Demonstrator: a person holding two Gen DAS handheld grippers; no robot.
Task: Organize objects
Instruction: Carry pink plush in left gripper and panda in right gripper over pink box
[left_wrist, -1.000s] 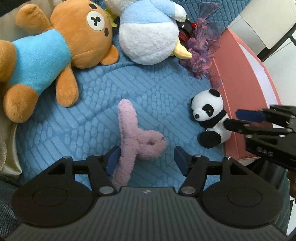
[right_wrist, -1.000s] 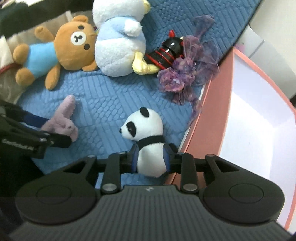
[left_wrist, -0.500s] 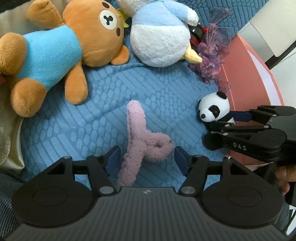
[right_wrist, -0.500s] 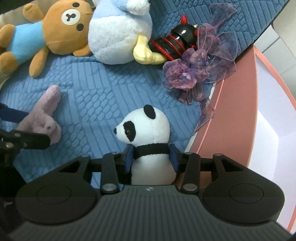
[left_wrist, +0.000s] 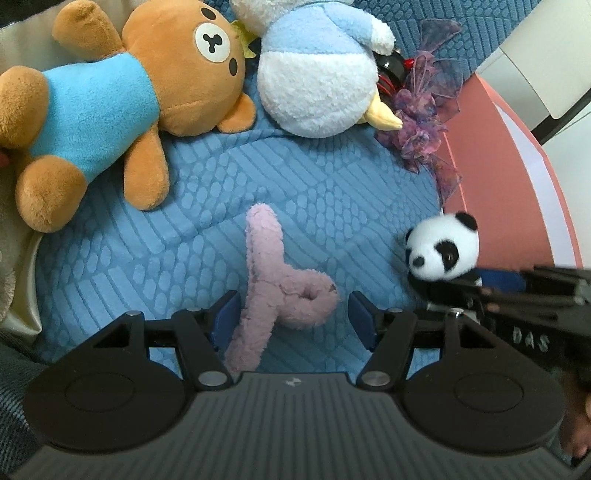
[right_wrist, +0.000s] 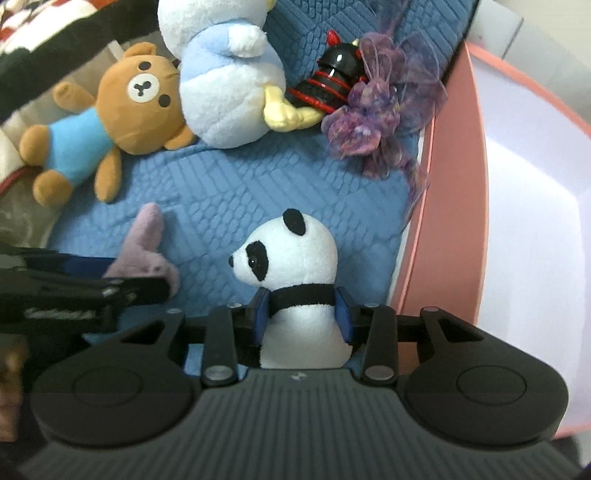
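Note:
A small panda plush (right_wrist: 295, 266) sits upright between the blue pads of my right gripper (right_wrist: 301, 314), which is shut on its body; it also shows in the left wrist view (left_wrist: 441, 247). A pink plush hair claw (left_wrist: 280, 284) lies on the blue quilt between the jaws of my left gripper (left_wrist: 293, 314), which is open around it; its tip shows in the right wrist view (right_wrist: 146, 240). A pink box (right_wrist: 461, 184) with a white inside stands at the right.
A brown bear in a blue shirt (left_wrist: 110, 99), a white and light-blue plush (left_wrist: 317, 70), a black and red toy (right_wrist: 328, 85) and a purple ribbon flower (right_wrist: 373, 118) lie at the back of the blue quilt (left_wrist: 314, 184). The box's wall (left_wrist: 495, 177) borders the quilt.
My right gripper has closed on the panda and lifted it, swinging toward the left gripper. My left gripper has stayed open around the pink claw, shifting slightly.

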